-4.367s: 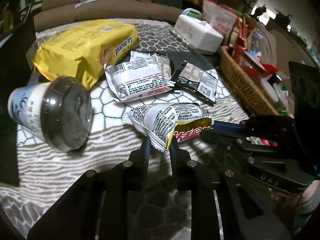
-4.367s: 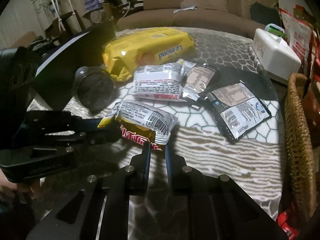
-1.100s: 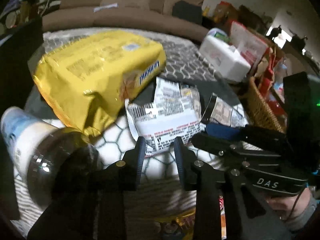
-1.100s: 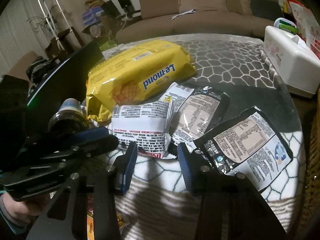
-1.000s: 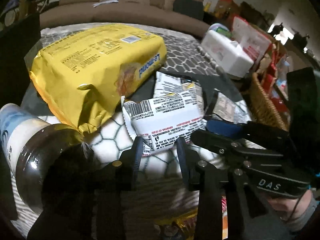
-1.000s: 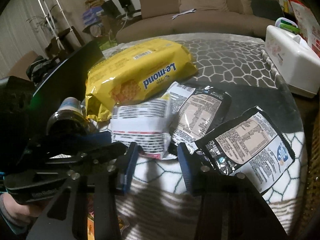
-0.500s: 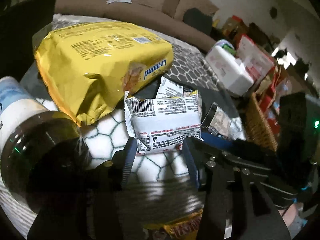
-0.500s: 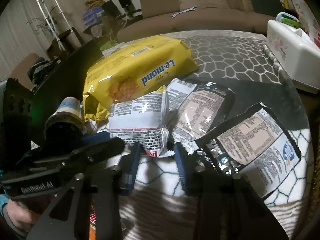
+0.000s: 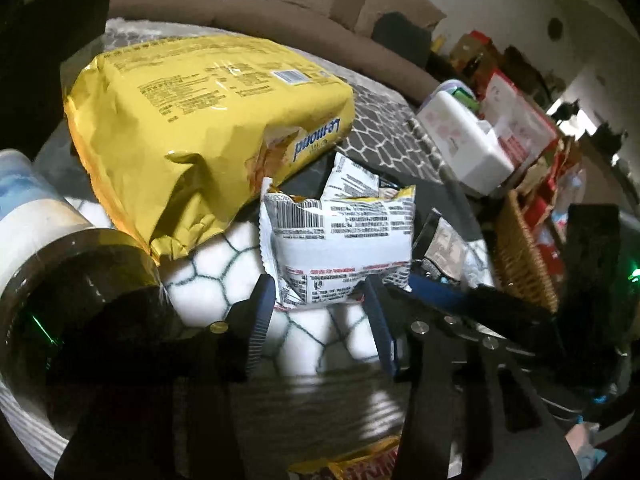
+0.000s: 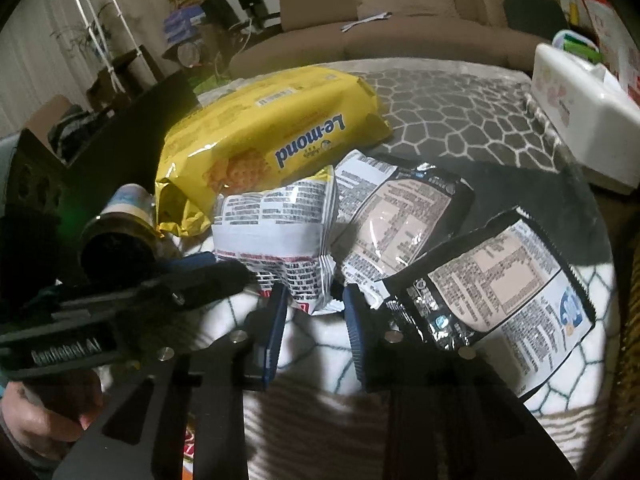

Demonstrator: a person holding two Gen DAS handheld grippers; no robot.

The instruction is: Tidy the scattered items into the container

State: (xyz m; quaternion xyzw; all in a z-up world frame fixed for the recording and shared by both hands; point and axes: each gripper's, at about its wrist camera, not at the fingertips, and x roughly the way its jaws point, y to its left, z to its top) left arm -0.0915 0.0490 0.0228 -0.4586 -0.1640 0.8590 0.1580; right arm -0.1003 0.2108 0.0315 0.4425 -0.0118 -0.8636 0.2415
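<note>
A white snack packet (image 9: 340, 246) with black print and a red stripe stands tilted on the table. It also shows in the right wrist view (image 10: 276, 232). My left gripper (image 9: 318, 300) is open, its fingers on either side of the packet's lower edge. My right gripper (image 10: 312, 304) is open too, its fingers astride the packet's lower right corner. A big yellow Le-mond bag (image 9: 208, 120) lies behind it. Two dark packets (image 10: 404, 216) (image 10: 496, 284) lie to the right. A wicker basket (image 9: 520, 252) stands at the right.
A jar with a dark lid (image 9: 60, 280) lies on its side at the left. A white tissue box (image 10: 580, 100) stands at the back right. A yellow-red packet (image 9: 360, 464) lies under the left gripper. A sofa is behind the table.
Both grippers have moved away from the yellow-red packet to the white one and opened wider. The white packet has been tipped up from flat to nearly upright.
</note>
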